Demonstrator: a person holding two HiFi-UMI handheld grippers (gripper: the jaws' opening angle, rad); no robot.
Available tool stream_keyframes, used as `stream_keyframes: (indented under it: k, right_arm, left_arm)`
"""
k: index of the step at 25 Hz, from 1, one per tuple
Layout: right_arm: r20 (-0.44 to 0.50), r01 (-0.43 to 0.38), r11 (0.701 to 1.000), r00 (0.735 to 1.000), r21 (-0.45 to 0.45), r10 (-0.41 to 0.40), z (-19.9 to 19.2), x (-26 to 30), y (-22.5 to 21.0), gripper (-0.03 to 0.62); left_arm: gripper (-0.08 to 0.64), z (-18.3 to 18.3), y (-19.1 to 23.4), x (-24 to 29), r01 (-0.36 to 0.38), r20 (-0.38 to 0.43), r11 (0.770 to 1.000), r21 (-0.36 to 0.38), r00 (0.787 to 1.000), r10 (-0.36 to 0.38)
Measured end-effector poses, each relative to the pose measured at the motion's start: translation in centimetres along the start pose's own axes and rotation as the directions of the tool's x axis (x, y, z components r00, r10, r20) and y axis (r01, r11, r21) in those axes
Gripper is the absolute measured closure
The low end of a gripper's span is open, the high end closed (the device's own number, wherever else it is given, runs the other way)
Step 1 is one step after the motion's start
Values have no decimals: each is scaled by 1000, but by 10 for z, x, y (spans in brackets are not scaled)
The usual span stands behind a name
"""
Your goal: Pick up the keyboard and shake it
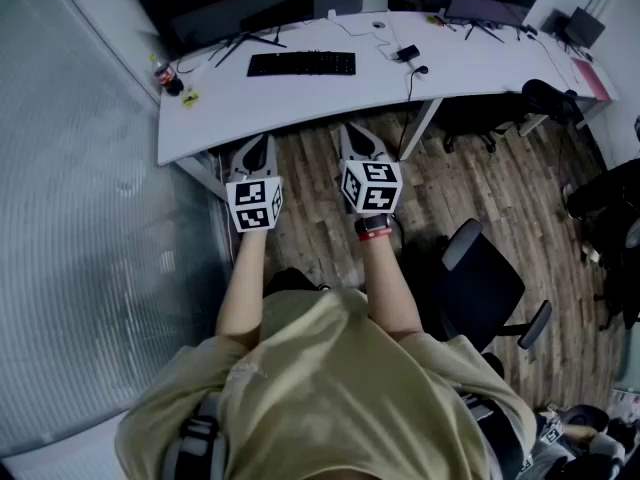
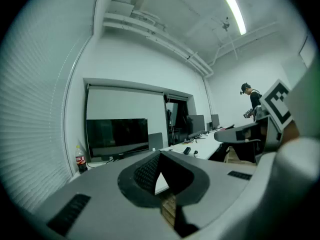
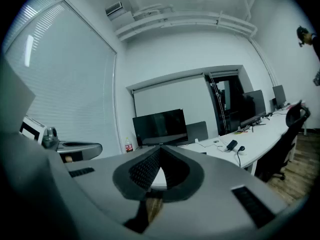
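The black keyboard [image 1: 301, 64] lies flat on the white desk [image 1: 300, 103], in front of a dark monitor [image 1: 230, 3]. My left gripper [image 1: 262, 142] and my right gripper [image 1: 356, 130] hang side by side over the wooden floor, just short of the desk's front edge and nearer to me than the keyboard. Both are shut with nothing between their jaws. In the left gripper view the left gripper [image 2: 160, 155] has its tips met in front of the desk edge; the right gripper [image 3: 159, 150] shows the same in its own view. Neither gripper view shows the keyboard.
A cola bottle [image 1: 170, 76] stands at the desk's left end. A black adapter and a mouse [image 1: 407, 53] with cables lie right of the keyboard. A black office chair [image 1: 480, 278] stands at my right. Window blinds [image 1: 90, 218] run along the left. A person [image 2: 252, 101] stands far off.
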State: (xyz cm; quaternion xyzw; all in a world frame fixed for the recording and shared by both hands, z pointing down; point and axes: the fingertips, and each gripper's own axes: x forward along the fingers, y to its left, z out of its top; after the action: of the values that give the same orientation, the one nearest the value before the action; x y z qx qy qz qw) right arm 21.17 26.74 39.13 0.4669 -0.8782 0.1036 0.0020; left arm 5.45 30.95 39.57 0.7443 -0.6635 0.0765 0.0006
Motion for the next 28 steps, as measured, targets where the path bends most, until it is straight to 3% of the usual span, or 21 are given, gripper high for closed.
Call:
stream_keyframes:
  k: [6,15,22,28]
  right_arm:
    - [-14,1,1000,1000,-4,-1,0,1,-7,569]
    - [-40,11,1000,999,12,-10,-12,45,-24,569]
    - [-34,83,996,996,17,-82,-11,124,-44,569]
    - [-109,115,993,987,-16,-116,0,215,-56,569]
  left_arm:
    - [541,-1,-2,5,-6,-22,1000,-12,1000,6]
    - [541,-15,7,56,31,-38,999,-16,999,-32]
    - [541,-26,46,122,32,-42,999,-10,999,-32]
    - [541,-11,94,206,30,-41,999,-24,999,-31]
